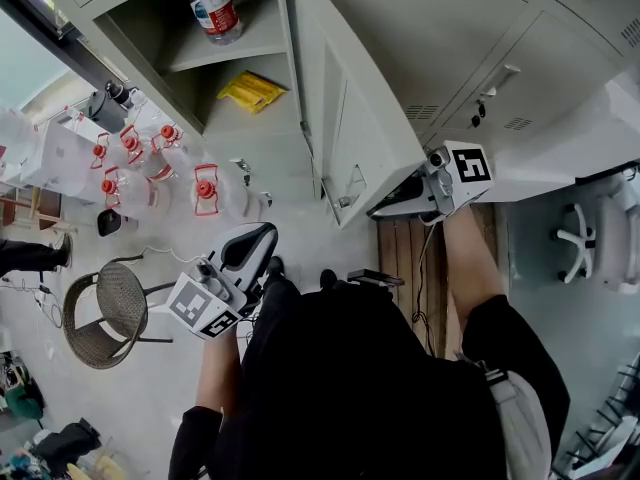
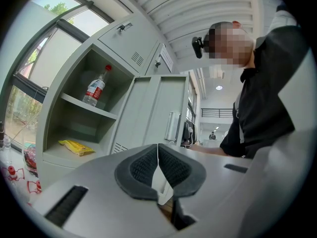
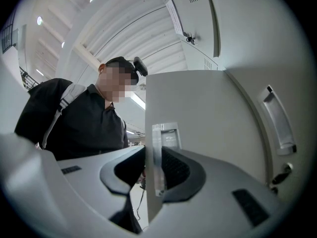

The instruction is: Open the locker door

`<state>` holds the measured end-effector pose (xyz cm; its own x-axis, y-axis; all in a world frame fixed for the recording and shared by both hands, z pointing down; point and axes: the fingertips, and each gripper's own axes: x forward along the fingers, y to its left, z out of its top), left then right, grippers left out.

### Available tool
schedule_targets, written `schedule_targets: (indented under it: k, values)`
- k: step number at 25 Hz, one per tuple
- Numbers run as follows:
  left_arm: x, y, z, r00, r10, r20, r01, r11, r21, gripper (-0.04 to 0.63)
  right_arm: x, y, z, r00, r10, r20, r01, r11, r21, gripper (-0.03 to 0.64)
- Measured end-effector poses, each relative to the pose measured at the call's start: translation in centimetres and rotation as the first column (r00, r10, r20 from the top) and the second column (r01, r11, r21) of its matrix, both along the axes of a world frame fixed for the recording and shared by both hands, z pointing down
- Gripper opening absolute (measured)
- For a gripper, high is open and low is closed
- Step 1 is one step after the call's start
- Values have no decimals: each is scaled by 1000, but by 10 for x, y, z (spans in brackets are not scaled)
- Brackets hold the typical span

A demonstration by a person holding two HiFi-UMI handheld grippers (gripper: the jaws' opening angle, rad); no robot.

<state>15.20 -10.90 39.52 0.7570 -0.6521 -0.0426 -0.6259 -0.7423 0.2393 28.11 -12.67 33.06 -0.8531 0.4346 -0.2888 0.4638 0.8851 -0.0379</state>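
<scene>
The grey locker door [image 1: 350, 118] stands swung out from the open locker, whose shelves hold a water bottle [image 1: 215, 8] and a yellow packet [image 1: 252, 90]. My right gripper [image 1: 382, 206] is at the door's free edge by the recessed metal handle [image 1: 350, 190]. In the right gripper view the door edge [image 3: 208, 118] and handle [image 3: 161, 152] run between the jaws of my right gripper [image 3: 154, 165], one pad on each side, shut on them. My left gripper [image 1: 258, 238] hangs low at my left side, shut and empty. In its own view my left gripper [image 2: 158, 155] faces the door [image 2: 153, 108] from a distance.
Several large water jugs with red caps [image 1: 150, 168] stand on the floor left of the locker. A wicker chair [image 1: 110, 308] is beside my left gripper. Closed lockers [image 1: 480, 58] continue to the right, and an office chair base [image 1: 590, 238] sits at the far right.
</scene>
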Motion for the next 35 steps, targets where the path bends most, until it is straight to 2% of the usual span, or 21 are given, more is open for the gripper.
schedule_targets:
  k: [21,29,32,35]
  values:
    - [0,9,5,1000,0,0,0,1000,-18,17,1,-1,0,1000,10,23,-11,1000,12,117]
    - [-4,16,9,1000,9,-9,-10,1000,-27,18,8,-8,0,985,156,77,-156,988,-7,133]
    - [-7,19,12,1000,20,-10,-20,999,-29,18,14,-9,2,962,253,99,-254,967,-11,129]
    - [-9,23,13,999,49,-17,-50,998,-28,18,20,-3,6,926,364,99,-364,931,-18,126]
